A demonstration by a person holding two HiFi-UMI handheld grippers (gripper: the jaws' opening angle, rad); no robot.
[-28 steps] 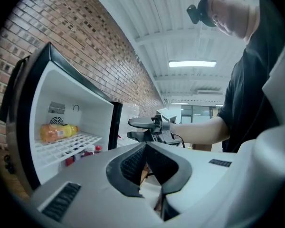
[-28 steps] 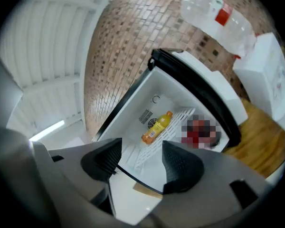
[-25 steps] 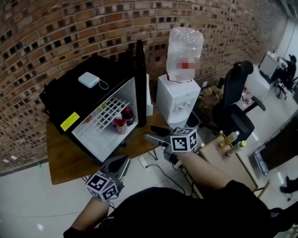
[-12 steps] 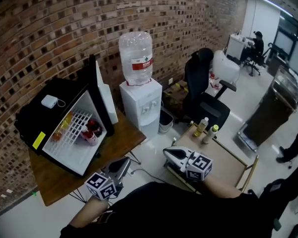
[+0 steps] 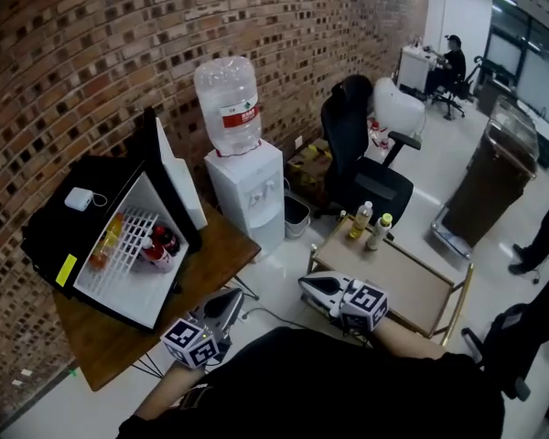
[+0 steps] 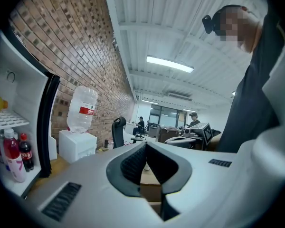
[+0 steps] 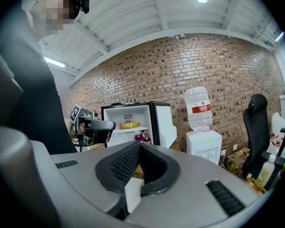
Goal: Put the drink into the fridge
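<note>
Holds the left gripper (image 5: 227, 302) and the right gripper (image 5: 307, 283) low in front of the body and roughly level, each with jaws pressed together and nothing between them, so carries no drink at this moment. Faces a scene with the fridge (image 5: 119, 174) on the wooden table (image 5: 215, 245) against the brick wall, its door (image 5: 169, 167) swung wide open, just beside the water dispenser (image 5: 247, 190). Finds stock already inside: an orange-yellow bottle (image 5: 110, 234) lying on the upper rack, and a few red and dark bottles (image 5: 156, 245) upright on the lower shelf near the door side. Finds 2 more drink bottles (image 5: 361, 219) standing side by side at the far edge of the low table (image 5: 412, 286), ahead of the right gripper and well apart from it. Reads as partway through, probably between trips: door opened, some drinks in, none in hand. Left to do, by this judgement: open 1 gripper, close it on 1 of the 2 bottles, carry it across to the fridge, set it on a shelf, let go, perhaps shut the door. Cannot tell which bottle counts as the task's own drink.
</note>
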